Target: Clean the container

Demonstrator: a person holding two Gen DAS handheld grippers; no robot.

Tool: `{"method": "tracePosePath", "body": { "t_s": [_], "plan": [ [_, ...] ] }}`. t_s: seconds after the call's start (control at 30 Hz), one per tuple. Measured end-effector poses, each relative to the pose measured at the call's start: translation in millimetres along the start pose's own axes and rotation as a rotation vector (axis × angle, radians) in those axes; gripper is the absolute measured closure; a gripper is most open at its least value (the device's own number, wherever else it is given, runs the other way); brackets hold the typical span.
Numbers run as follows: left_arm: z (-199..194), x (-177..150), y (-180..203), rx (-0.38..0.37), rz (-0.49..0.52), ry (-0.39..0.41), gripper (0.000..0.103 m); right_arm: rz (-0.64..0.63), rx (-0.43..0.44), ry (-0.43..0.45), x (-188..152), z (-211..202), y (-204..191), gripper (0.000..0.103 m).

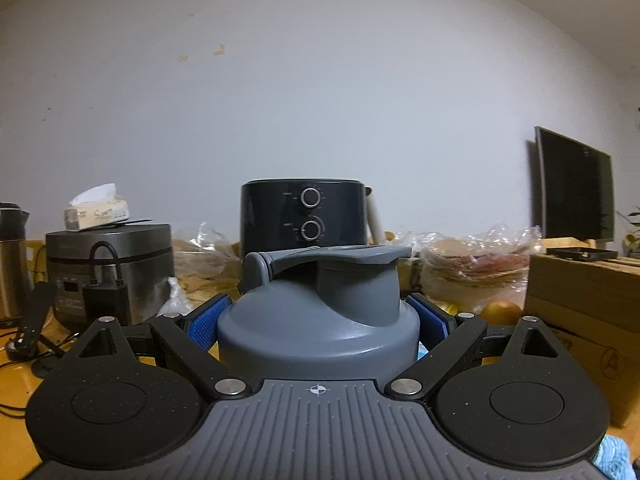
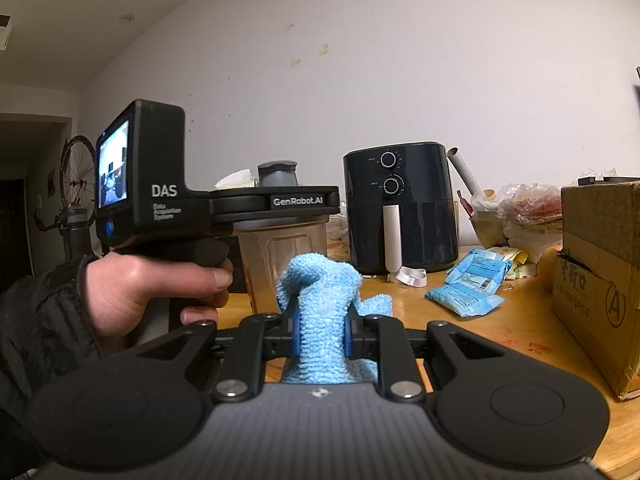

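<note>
Container (image 2: pixel 282 256), a translucent shaker bottle with grey lid (image 1: pixel 320 320), stands upright on the wooden table (image 2: pixel 500 336). Left gripper (image 1: pixel 320 322) is clamped on it just under the lid, 2 blue pads (image 1: pixel 208 324) pressing either side, so the bottle looks braced. Right gripper (image 2: pixel 322 334) is squeezed onto a blue microfiber cloth (image 2: pixel 320 300), bunched and sticking up between the fingers, just in front of the bottle wall; cannot tell if it touches.

Step, as I read it: cloth brought up, wipe of the outer wall about to start or barely begun. Next move needs the cloth pushed flat on the plastic and swept across it while the left grip stays firm. Lid is on, so inside cleaning needs it off.

Table cluttered: dark air fryer (image 2: pixel 400 208) at the white wall, rice cooker (image 1: pixel 108 268), cardboard box (image 2: pixel 600 272), blue packets (image 2: pixel 464 296), plastic bags. Dim room, bike wheel (image 2: pixel 78 172) far left.
</note>
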State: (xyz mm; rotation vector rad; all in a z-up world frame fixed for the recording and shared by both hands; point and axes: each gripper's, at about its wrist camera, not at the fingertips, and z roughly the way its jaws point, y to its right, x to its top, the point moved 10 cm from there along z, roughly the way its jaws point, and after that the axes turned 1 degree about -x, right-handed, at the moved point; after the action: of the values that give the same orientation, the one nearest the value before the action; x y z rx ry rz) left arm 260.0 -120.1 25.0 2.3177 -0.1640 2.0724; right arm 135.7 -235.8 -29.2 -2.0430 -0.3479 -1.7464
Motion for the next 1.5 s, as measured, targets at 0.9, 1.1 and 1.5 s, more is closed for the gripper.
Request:
{"method": "tracePosePath", "body": {
  "t_s": [0.9,1.1,1.5],
  "plan": [
    [0,-6,-4,-0.353,0.027,-0.022,0.008,-0.034,0.039,-0.014,3,24,-11,0.086],
    [0,-7,-5,-0.436,0.033,-0.029,0.008,-0.04,0.043,-0.016,3,26,-13,0.086],
    [4,-8,-5,-0.582,0.057,-0.061,0.008,-0.047,0.052,-0.024,2,30,-14,0.085]
  ]
}}
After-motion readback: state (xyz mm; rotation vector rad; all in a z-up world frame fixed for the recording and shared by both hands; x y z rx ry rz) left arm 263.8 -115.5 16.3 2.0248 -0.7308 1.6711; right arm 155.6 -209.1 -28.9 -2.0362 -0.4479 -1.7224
